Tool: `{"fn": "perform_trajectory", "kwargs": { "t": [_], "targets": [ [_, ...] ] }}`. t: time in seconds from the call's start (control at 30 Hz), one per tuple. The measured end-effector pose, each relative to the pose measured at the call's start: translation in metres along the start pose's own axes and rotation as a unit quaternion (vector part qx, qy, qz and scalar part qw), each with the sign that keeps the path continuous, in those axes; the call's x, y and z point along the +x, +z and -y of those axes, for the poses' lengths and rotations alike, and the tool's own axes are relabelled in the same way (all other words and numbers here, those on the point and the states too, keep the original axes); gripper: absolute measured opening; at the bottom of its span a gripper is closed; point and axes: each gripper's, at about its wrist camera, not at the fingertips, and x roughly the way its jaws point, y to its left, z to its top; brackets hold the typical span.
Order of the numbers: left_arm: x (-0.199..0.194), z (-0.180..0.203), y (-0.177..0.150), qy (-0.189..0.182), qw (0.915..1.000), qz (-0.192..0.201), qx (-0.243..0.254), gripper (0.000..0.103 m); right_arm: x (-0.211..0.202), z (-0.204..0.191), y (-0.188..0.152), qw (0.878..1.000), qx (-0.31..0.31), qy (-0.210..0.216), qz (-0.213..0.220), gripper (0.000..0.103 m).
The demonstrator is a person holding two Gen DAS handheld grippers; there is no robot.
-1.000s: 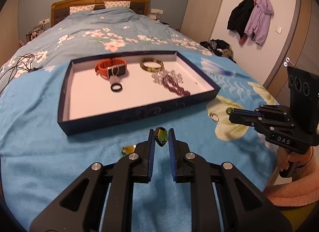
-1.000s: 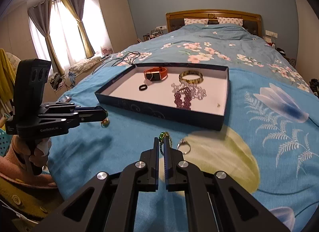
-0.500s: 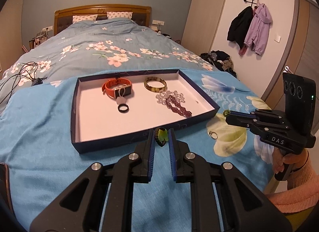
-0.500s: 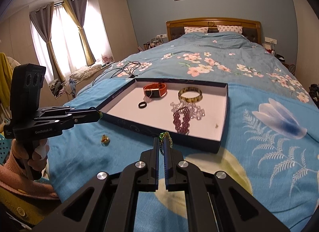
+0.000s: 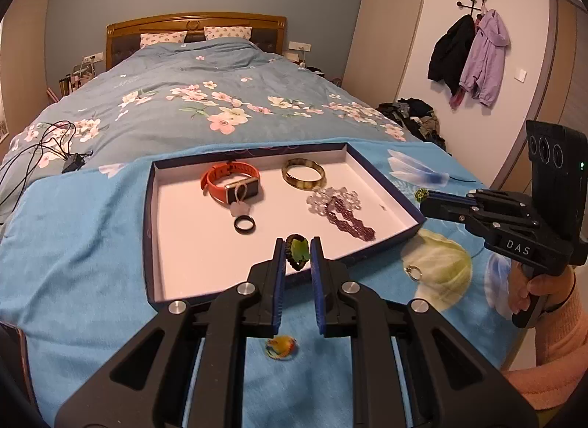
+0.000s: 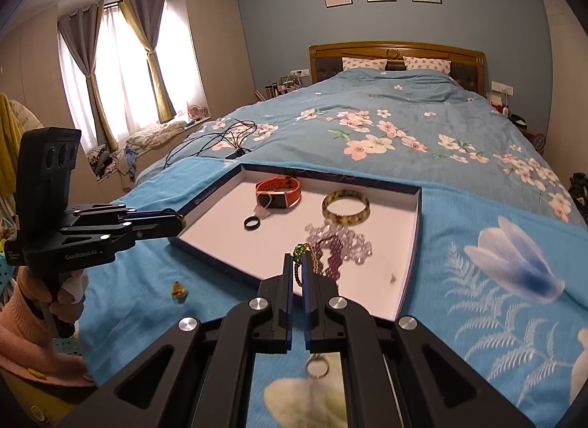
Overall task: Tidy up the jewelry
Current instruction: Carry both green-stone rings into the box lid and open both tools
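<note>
A dark blue tray with a white floor lies on the blue bedspread. It holds an orange watch, a mottled bangle, a black ring and purple and clear bead bracelets. My left gripper is shut on a green pendant above the tray's near edge. My right gripper is shut on a green beaded piece with a gold loop, over the tray's near right part.
A small yellow trinket and a silver ring lie on the blanket outside the tray. Black cables trail at the far left. A person's hands in peach sleeves hold both grippers. Coats hang on the wall.
Both grippers have risen and moved forward with their pieces, from above the blanket to above the tray's near edge. The trinket and silver ring now lie beneath the fingers.
</note>
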Motion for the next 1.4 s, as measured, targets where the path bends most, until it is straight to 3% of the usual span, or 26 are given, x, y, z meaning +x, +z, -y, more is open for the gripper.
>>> {"fn": "perform_trajectory", "kwargs": {
  "t": [0.47, 1.4],
  "targets": [
    [0.031, -0.021, 0.013, 0.022, 0.9996, -0.016, -0.008, 0.014, 0.038, 0.006, 0.017, 1.0, -0.009, -0.003, -0.024, 0.003],
    [0.09, -0.036, 0.016, 0.042, 0.9964, -0.073, -0.013, 0.014, 0.09, 0.022, 0.016, 0.996, 0.001, -0.023, -0.082, 0.004]
  ]
}}
